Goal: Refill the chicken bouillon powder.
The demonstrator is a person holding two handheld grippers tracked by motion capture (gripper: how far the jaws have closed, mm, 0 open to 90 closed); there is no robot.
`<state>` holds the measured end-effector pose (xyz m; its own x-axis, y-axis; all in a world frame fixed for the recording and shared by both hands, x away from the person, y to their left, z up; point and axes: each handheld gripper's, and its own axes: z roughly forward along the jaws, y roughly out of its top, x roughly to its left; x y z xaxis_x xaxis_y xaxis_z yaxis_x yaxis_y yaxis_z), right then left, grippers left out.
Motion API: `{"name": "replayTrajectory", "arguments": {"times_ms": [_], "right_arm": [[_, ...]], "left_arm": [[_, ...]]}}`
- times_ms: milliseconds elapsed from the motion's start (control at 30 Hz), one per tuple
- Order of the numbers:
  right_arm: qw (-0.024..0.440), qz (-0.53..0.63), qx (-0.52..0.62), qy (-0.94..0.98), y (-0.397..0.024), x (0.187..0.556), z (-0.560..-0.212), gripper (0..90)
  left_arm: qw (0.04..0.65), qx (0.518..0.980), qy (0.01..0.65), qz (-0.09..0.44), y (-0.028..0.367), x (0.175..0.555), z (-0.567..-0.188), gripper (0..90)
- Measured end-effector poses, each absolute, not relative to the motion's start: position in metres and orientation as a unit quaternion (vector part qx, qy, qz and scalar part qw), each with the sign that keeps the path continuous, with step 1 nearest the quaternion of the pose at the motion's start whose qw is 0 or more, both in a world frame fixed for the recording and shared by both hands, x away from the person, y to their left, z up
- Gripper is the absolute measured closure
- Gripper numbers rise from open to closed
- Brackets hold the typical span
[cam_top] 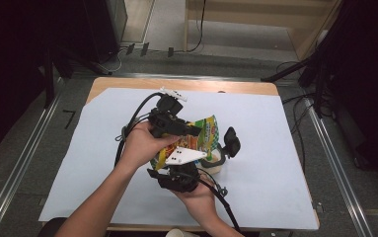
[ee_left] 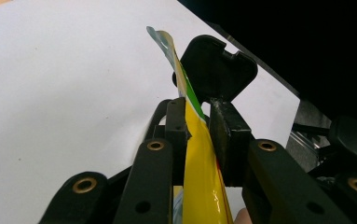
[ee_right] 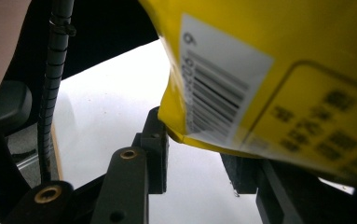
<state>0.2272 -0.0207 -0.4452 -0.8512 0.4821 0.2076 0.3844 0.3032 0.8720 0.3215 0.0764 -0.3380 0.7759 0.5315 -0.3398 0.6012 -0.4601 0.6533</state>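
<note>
Jaws of the left gripper pinching the yellow snack bag; jaws of the right gripper standing apart under it.

Holding the bag up above the middle of the white sheet covering the table, slightly toward its right edge. Clamping its thin sealed edge between both left pads. Hanging over the right gripper with the barcode facing the camera, the bag's lower corner dipping between the spread jaws; impossible to tell whether touching them. Resting just beside the bag: a white cup.
</note>
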Motion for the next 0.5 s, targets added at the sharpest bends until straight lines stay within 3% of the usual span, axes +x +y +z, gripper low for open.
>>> {"name": "replayTrajectory", "arguments": {"times_ms": [500], "right_arm": [[0.043,0.523,0.267,0.809,-0.0210,0.2275,-0.4450,65.8]], "left_arm": [[0.401,0.847,0.344,-0.058,0.0789,0.3241,-0.3393,77.6]]}}
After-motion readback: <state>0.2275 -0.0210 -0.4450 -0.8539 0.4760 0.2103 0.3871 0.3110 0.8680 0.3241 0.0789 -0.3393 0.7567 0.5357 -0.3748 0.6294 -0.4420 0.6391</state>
